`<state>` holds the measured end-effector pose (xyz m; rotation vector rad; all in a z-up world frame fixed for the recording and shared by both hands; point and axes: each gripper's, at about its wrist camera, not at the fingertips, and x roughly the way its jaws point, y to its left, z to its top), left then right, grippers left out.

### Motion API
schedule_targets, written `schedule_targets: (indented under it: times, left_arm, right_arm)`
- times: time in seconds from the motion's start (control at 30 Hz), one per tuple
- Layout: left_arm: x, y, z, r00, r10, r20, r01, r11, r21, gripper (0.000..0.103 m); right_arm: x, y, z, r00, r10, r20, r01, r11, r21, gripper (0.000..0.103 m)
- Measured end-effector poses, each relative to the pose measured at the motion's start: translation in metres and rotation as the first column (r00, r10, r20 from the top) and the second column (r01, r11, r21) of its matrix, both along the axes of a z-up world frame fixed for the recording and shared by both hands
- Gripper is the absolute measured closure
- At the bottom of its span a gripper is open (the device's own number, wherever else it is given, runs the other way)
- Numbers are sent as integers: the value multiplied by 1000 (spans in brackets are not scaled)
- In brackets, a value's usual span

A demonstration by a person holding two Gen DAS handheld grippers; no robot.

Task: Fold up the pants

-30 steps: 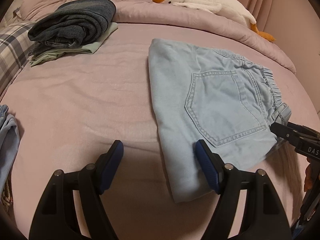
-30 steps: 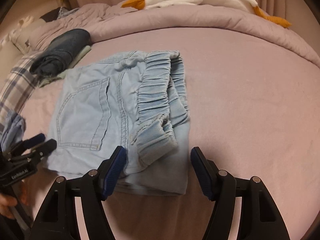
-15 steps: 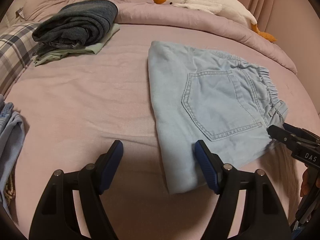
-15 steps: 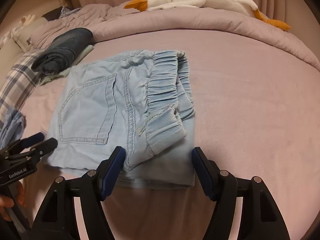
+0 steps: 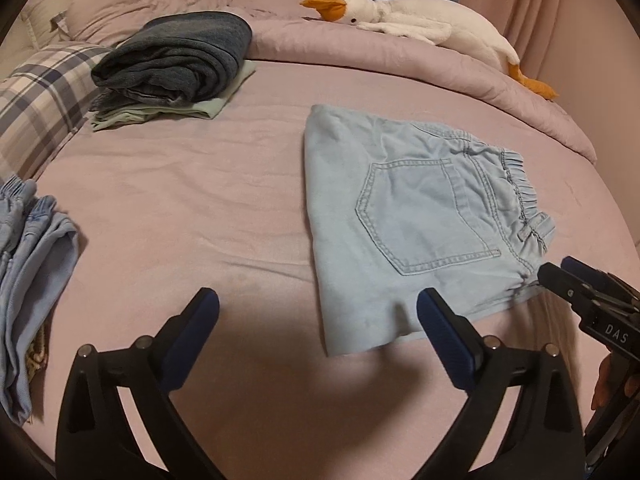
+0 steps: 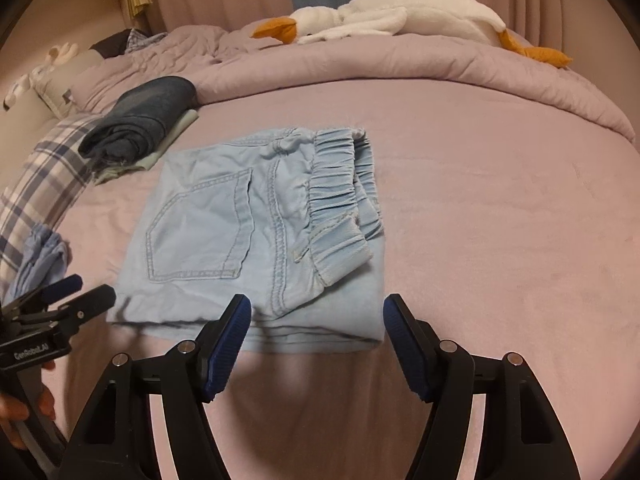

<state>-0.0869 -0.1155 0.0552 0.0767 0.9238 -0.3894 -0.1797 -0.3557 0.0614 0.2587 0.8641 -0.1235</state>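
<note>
**Pants folded, both grippers clear**

Pants (image 6: 248, 236) lie as a compact light-blue rectangle mid-bed, pocket up, elastic waistband doubled over; folding looks essentially done, with perhaps only stacking left. The left gripper (image 5: 318, 322) is opening with nothing between its jaws; the right gripper (image 6: 316, 330) stands released just short of the near edge. Counted: one folded stack of two garments (image 5: 172, 68), one loose blue heap (image 5: 32, 264), one plush goose (image 5: 420, 26), one plaid pillow (image 5: 40, 100).
</note>
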Motion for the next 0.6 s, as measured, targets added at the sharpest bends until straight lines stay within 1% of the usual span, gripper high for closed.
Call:
schedule_targets:
  times: [0.07,0.27,0.33,0.37,0.4,0.53,0.6]
  left_arm:
    - [-1,1,2,1000,7,-2,-7,1000,-3,1]
    - [-6,2,9,999,37,-2,-37,999,6,1]
    - [-8,3,12,1000,29,-6,-29,1000,-10,1]
    - [-10,3,13,1000,26,-8,-27,999,-19,1]
    - [-11,4,15,1000,24,-12,-25,999,-32,1]
    - [-18,5,22,1000,21,-10,-21,998,-54,1]
    - [-20,5,24,1000,27,-7,-28,999,-40,1]
  right_arm:
    - [0,0,1,1000,-10,-2,10,1000,-13,34]
    - [-3,1,5,1000,-22,-5,22,999,-23,33]
    - [-5,2,6,1000,-24,-1,24,999,-28,22]
    - [-6,3,8,1000,-28,5,28,999,-31,9]
    - [-7,3,10,999,-30,14,30,999,-32,2]
    - [-10,7,19,999,-16,44,18,999,-42,1]
    - [-12,9,23,998,-14,57,17,999,-48,1]
